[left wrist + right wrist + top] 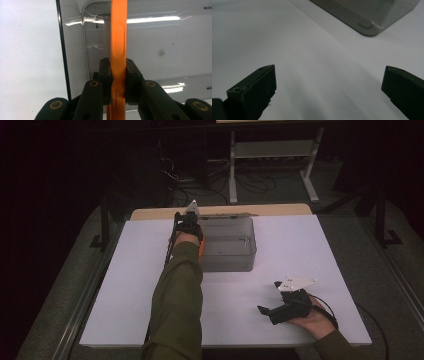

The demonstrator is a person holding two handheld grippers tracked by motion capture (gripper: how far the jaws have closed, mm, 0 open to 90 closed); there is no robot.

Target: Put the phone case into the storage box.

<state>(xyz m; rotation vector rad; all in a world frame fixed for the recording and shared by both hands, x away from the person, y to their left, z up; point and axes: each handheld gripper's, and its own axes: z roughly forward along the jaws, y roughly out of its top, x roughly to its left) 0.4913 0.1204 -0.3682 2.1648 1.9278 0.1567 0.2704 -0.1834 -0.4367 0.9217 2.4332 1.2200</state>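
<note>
— Black jaws of the left gripper sit closest to the lens, clamped hard on a flat orange strip. Looks like a plastic handle of some tool; I cannot tell which.

— Where is it against the bin?

— Right over the clear plastic bin, at its left end. The strip points down into the bin, just inside the left wall, and I cannot tell whether its far tip touches the floor.

— And the other hand?

— The right gripper rests on the white table, well in front of the bin's right end. Its jaws stand wide apart with nothing between them.

— So the step looks like setting the strip down inside?

— I'd judge so. Best to lower it until the tip meets the floor, tilt it flat along the left wall, then ease the pads apart slowly so it doesn't spring or clip the rim. Draw the jaws straight up afterwards.
</note>
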